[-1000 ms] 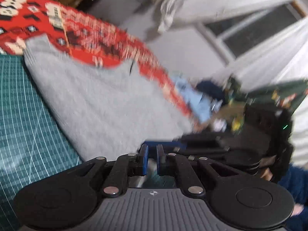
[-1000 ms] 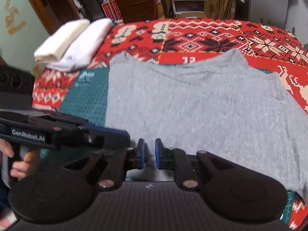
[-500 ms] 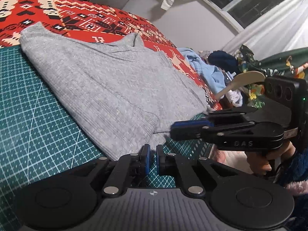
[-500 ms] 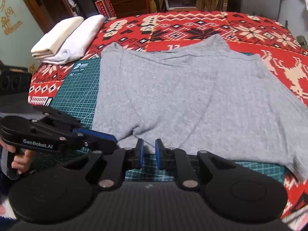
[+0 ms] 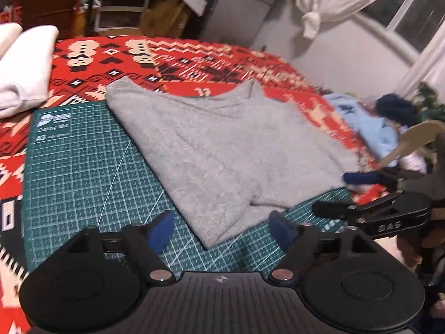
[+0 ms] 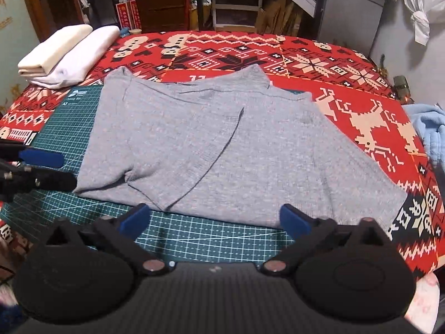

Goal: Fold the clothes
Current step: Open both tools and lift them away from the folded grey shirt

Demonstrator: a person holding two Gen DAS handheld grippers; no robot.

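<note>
Grey sweater (image 6: 222,150) right edge cut off behind right claw (image 6: 215,221)

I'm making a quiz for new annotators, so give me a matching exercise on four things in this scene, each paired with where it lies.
Things:
1. grey sweater
2. folded white towels
3. light blue garment
4. green cutting mat

Places:
A. far left corner of the red patterned blanket
B. right edge of the blanket
C. directly on the blanket, under the sweater
D. spread flat across the mat and the blanket

Pairs: 1-D, 2-A, 3-B, 4-C
</note>
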